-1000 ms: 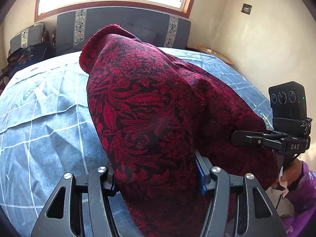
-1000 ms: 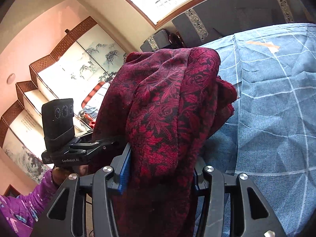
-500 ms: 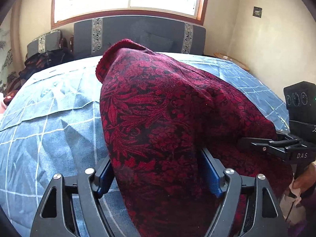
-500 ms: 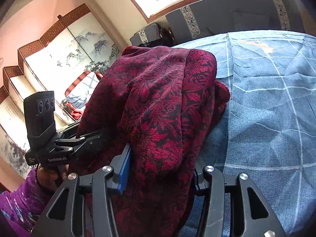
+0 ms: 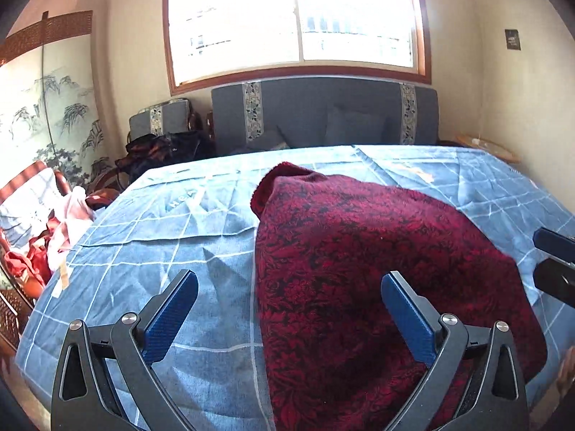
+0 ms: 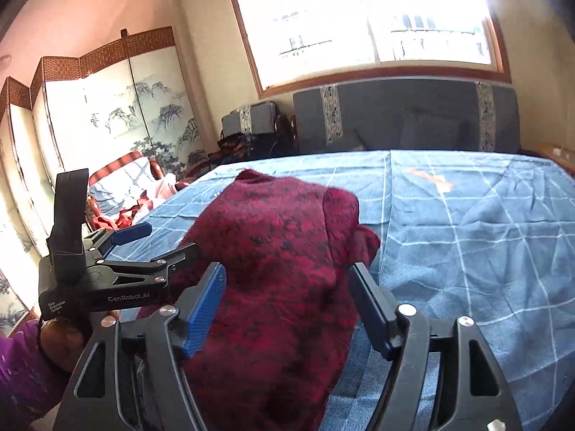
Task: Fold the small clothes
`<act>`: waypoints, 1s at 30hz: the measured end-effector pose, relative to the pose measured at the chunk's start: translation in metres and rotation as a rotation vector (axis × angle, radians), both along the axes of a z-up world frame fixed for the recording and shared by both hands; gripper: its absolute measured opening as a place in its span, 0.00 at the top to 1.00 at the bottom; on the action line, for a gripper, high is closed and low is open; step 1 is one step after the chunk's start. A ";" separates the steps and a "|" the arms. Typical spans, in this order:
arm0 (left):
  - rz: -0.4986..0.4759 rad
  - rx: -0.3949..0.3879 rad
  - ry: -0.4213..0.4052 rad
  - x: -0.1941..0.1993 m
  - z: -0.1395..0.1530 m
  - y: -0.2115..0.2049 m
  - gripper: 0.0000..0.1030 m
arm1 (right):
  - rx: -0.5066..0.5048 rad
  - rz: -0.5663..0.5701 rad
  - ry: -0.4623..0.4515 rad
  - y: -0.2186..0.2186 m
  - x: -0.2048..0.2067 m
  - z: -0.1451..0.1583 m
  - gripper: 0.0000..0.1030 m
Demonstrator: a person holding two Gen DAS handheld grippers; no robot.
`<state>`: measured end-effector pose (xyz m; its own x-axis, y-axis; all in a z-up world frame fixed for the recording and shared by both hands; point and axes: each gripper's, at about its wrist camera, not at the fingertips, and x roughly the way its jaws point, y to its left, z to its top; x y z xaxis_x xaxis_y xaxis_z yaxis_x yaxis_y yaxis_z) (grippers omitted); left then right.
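A painted folding screen [image 6: 118, 107] of misty mountains stands along the left wall, with a heap of pink and red laundry [image 5: 54, 237] below it. On the blue checked bedspread [image 5: 151, 251], part of a printed word shows near the far edge, too creased to read. The left gripper [image 5: 289, 309], its body lettered "GenRobot.AI" and "Data Acquisition System" in the right wrist view, has just been opening: its blue pads [image 5: 169, 318] stand wide apart, and the red floral garment [image 5: 377, 269] lies between them, touching neither. The garment sits heaped on the near part of the bed, a knitted edge raised at its far end. The right gripper [image 6: 287, 309] has likewise just been opening; its fingers [image 6: 370, 309] flank the cloth, parted, with the weave blurred and close against them. A purple sleeve [image 6: 21, 377] shows at the lower left behind the left gripper. Beyond the bed stand a grey headboard [image 5: 323, 115] with patterned bands and a bright window [image 5: 294, 21].
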<state>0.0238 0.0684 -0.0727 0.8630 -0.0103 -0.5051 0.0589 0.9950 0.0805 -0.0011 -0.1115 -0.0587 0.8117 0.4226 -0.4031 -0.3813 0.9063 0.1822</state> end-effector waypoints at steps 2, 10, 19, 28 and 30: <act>0.025 0.016 -0.021 -0.004 0.008 -0.001 0.00 | 0.001 0.003 -0.022 -0.001 -0.009 0.006 0.22; 0.019 -0.021 -0.131 -0.026 0.043 -0.005 0.00 | 0.002 0.013 -0.036 0.000 -0.029 0.016 0.20; -0.028 -0.025 -0.140 -0.032 0.060 -0.019 0.00 | 0.015 0.020 -0.048 -0.001 -0.033 0.019 0.19; -0.038 -0.056 -0.090 -0.027 0.055 -0.018 0.00 | 0.019 0.027 -0.042 -0.001 -0.034 0.019 0.12; -0.013 -0.042 -0.079 -0.025 0.050 -0.019 0.00 | 0.019 0.026 -0.035 -0.001 -0.033 0.018 0.12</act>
<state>-0.0012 0.0495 -0.0227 0.9000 -0.0416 -0.4339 0.0669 0.9968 0.0432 -0.0338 -0.1121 -0.0409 0.8139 0.4508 -0.3666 -0.4109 0.8926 0.1854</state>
